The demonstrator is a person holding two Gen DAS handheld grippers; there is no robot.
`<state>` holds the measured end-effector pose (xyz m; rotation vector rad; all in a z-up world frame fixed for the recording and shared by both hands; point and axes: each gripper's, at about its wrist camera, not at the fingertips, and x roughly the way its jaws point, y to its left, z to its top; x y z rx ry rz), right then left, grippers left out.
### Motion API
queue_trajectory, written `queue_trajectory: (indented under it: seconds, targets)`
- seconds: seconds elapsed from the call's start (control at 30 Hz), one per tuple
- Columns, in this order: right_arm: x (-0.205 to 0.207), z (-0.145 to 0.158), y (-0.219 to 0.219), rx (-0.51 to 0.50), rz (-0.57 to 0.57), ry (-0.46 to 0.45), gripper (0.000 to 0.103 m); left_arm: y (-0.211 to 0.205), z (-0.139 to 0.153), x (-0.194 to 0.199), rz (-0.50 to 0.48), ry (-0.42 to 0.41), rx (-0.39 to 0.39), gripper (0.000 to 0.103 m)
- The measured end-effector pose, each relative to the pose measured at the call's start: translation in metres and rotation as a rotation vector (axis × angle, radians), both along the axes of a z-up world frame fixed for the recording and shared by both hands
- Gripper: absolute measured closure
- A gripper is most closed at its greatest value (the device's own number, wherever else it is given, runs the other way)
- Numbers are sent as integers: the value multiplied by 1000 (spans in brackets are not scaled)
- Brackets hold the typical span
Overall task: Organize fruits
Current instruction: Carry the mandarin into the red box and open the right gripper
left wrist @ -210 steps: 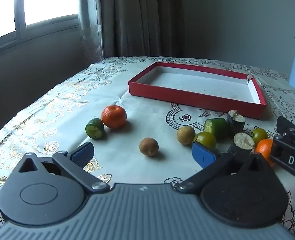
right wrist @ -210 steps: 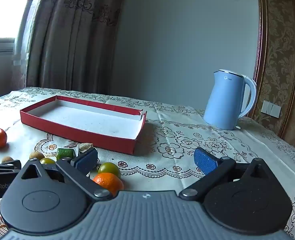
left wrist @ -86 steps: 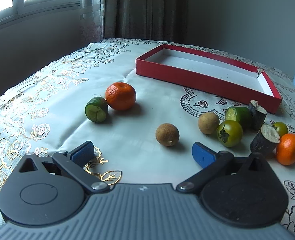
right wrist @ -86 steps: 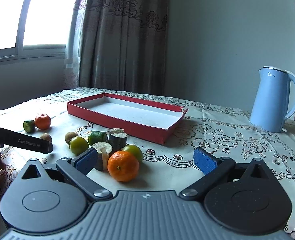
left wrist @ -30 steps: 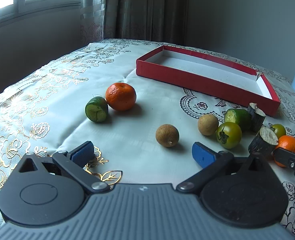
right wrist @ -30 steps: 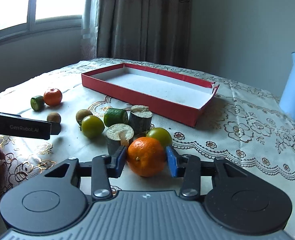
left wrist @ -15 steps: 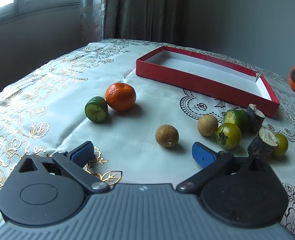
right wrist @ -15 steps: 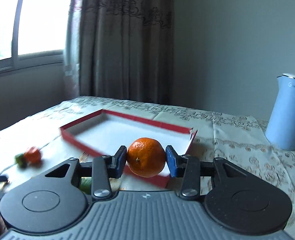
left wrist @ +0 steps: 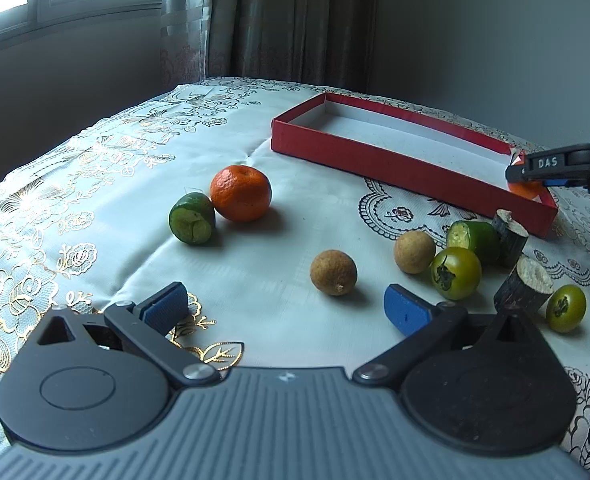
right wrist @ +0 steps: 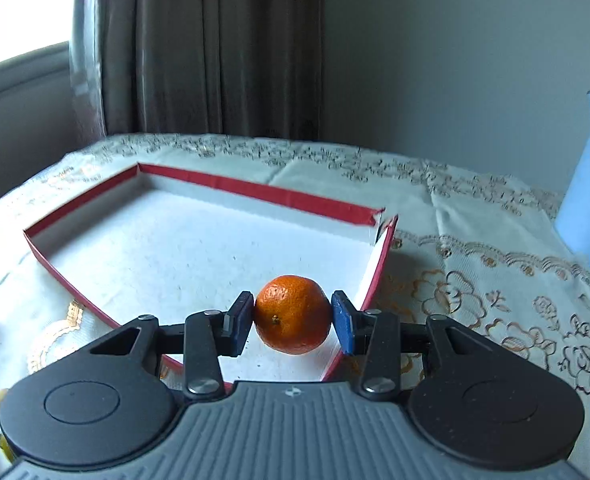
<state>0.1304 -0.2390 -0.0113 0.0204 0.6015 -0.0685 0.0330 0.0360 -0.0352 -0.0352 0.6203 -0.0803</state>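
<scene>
Two brown fruits (left wrist: pixel 333 272) beside green tomato (left wrist: pixel 456 273).

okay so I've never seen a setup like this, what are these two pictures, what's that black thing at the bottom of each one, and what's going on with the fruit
There is no robot here: a person holds a two-finger gripper in each hand, and each gripper carries a camera looking forward along its fingers. The black shape below is the gripper itself.

One picture is from the left gripper, which is open and holds nothing. On the tablecloth lie an orange, green and brown fruits and cut stem pieces.

The other picture is from the right gripper, whose pads clamp a second orange over the near corner of the red tray. The tray has nothing else in it.
</scene>
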Motion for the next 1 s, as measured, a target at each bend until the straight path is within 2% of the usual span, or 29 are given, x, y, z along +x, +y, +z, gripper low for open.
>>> queue_trajectory:
  seconds: [0.07,0.13,0.2,0.27,0.37,0.4,0.5,0.6,0.63,0.67,0.73,0.8,0.93,1.0]
  targets:
    - [5,-5,-2,19,-2,22,60,0,0,0,0,0,0,0]
    - [4,-5,-2,28,13,18,54,0,0,0,0,0,0,0]
    - [-3,1,-2,35,4,-3,53,0,0,0,0,0,0,0]
    - [-22,12,-5,52,1,-66,47,0,0,0,0,-1,-3,0]
    - [-62,26,-16,79,-5,-181,31,4,1,-2,-4,-14,-31,0]
    - [-76,28,-19,78,-11,-214,26,6,1,-3,-6,-21,-51,0]
    - [-112,25,-31,45,-47,-296,25,19,1,-5,-39,-44,-160,0]
    - [-128,14,-42,-9,-98,-338,25,32,0,-10,-62,-88,-293,0]
    - [-127,12,-45,-4,-109,-333,25,33,1,-10,-59,-93,-304,0]
    - [-125,9,-49,16,-113,-321,25,32,3,-9,-46,-92,-288,0]
    - [-122,8,-52,41,-106,-311,25,26,8,-8,-28,-86,-205,0]
    - [-122,6,-51,26,-95,-317,25,18,11,-7,-49,-95,-137,1]
    - [-124,5,-50,36,-83,-322,25,1,15,-5,-106,-98,-30,15]
    - [-123,4,-52,45,-84,-313,25,-4,15,0,-125,-83,-10,17]
